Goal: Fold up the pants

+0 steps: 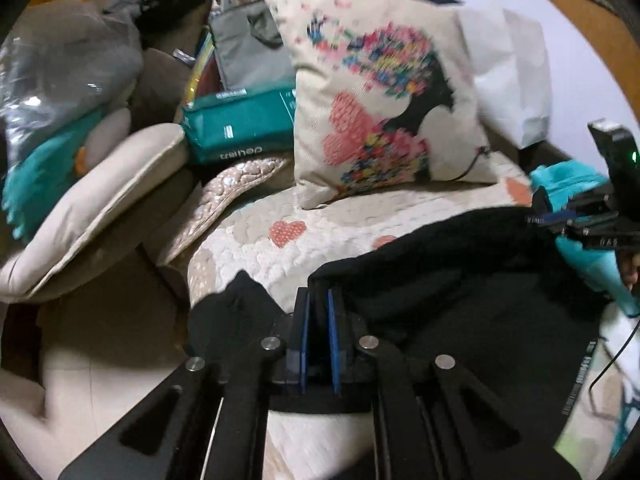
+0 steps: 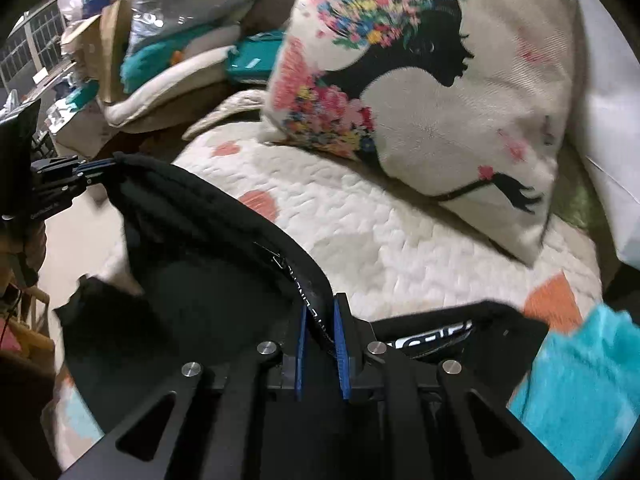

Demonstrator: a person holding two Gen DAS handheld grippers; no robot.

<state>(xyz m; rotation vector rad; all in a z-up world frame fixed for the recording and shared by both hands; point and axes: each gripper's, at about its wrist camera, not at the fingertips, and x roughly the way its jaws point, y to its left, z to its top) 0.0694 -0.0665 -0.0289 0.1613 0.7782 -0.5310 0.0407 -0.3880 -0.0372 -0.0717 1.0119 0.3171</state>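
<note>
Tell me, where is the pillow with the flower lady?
The pillow stands propped at the back of the quilted heart cover, beyond the black pants, with a teal package to its left in the left wrist view.

Domestic living room, cluttered: sofa under a quilted heart-print cover (image 1: 320, 240), decorative cushion (image 1: 380, 100) printed with a flower-haired silhouette, beige seat pad (image 1: 100, 200), teal tissue pack (image 1: 240, 124), heaped bags and clothing behind.
</note>
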